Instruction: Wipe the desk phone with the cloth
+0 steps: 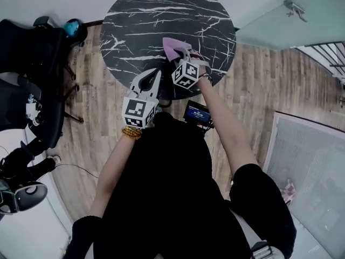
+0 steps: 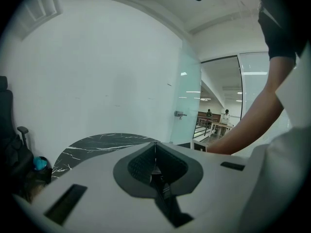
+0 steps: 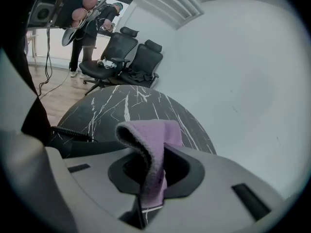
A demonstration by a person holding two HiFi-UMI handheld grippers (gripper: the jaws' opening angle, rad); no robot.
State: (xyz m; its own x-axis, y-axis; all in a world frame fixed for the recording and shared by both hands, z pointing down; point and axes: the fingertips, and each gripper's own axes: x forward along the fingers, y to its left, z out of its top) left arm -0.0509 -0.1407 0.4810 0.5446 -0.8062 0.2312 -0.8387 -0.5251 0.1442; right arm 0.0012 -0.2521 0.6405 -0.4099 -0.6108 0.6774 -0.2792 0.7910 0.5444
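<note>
A purple cloth (image 1: 172, 46) (image 3: 154, 136) hangs folded from my right gripper (image 1: 182, 54) (image 3: 153, 155), which is shut on it above the near right part of the round black marble table (image 1: 140, 20) (image 3: 121, 106). My left gripper (image 1: 154, 75) (image 2: 155, 148) hovers at the table's near edge, its jaws shut with nothing between them. A dark device with a lit screen (image 1: 197, 114) sits close to the person's chest, below the table edge; I cannot tell whether it is the desk phone. In the right gripper view, a coiled black cord (image 3: 68, 132) runs at the left.
Black office chairs (image 1: 32, 63) (image 3: 131, 57) stand to the table's left on the wood floor (image 1: 259, 85). A glass partition (image 1: 302, 20) (image 2: 187, 101) is at the right. A person (image 3: 87, 18) stands behind the chairs. A pale panel (image 1: 307, 161) lies at the right.
</note>
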